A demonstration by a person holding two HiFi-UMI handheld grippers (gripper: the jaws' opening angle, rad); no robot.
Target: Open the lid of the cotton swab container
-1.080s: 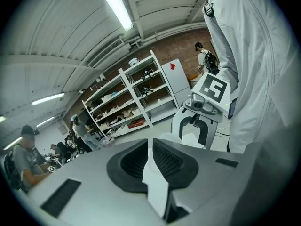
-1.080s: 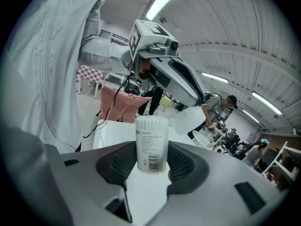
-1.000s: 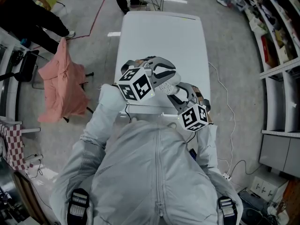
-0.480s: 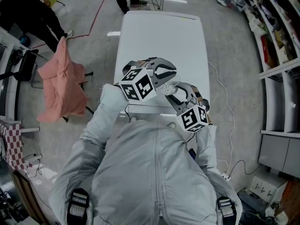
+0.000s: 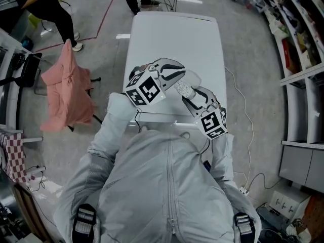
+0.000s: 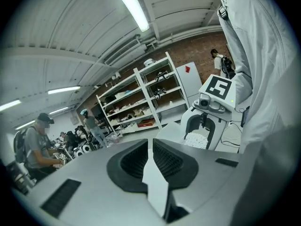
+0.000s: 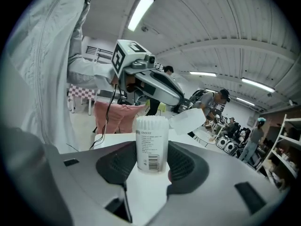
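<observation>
Open cotton swab container [image 7: 151, 140], lid [image 7: 194, 119] off
Clear labelled cylinder gripped by the right claw [image 7: 151, 155]; translucent lid pinched in the left claw [image 6: 150, 149] beside it.

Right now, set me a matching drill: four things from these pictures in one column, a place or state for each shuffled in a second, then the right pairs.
Things:
1. container
2. lid
3. pink cloth
4. table

Places or states:
A. hanging to the left of the table
B. clamped in the left tool
C. white, below both tools
D. open on top, clamped in the right tool

Pairs: 1-D, 2-B, 3-A, 4-C.
</observation>
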